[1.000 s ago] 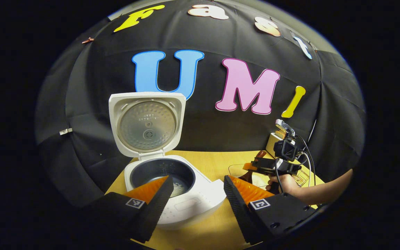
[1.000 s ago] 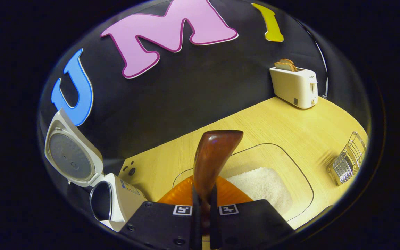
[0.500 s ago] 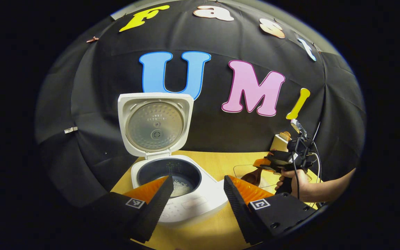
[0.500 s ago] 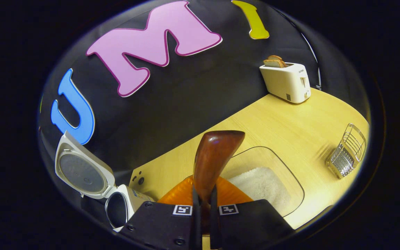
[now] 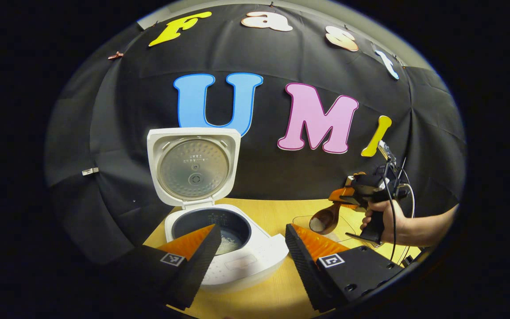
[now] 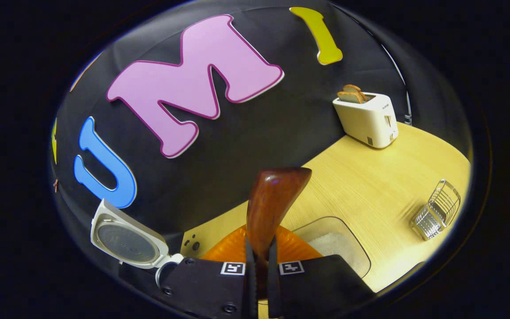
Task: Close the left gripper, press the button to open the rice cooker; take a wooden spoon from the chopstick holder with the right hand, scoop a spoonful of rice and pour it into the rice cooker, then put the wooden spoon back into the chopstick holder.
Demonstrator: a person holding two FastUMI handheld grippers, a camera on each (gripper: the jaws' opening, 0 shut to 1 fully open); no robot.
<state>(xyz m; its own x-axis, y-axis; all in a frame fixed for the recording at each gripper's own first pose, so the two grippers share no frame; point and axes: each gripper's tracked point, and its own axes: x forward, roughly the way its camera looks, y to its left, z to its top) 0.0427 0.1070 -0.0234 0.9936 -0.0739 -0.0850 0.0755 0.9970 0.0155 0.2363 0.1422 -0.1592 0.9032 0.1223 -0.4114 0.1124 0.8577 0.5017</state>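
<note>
Right gripper (image 6: 260, 270) pinches wooden spoon (image 6: 272, 204) by its handle, raised above the rice tray (image 6: 361, 254). Left gripper (image 5: 250, 252) spread wide, near the rice cooker (image 5: 233, 252), lid up.

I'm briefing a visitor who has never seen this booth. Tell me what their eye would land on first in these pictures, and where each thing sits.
The white rice cooker stands at the table's left with its lid upright, rice showing in the dark pot. To the right, the right gripper, held in a hand, is shut on a wooden spoon carrying rice above a clear container. Farther back, a white toaster with bread stands by the wall, with a wire chopstick holder nearer the table's right edge.
</note>
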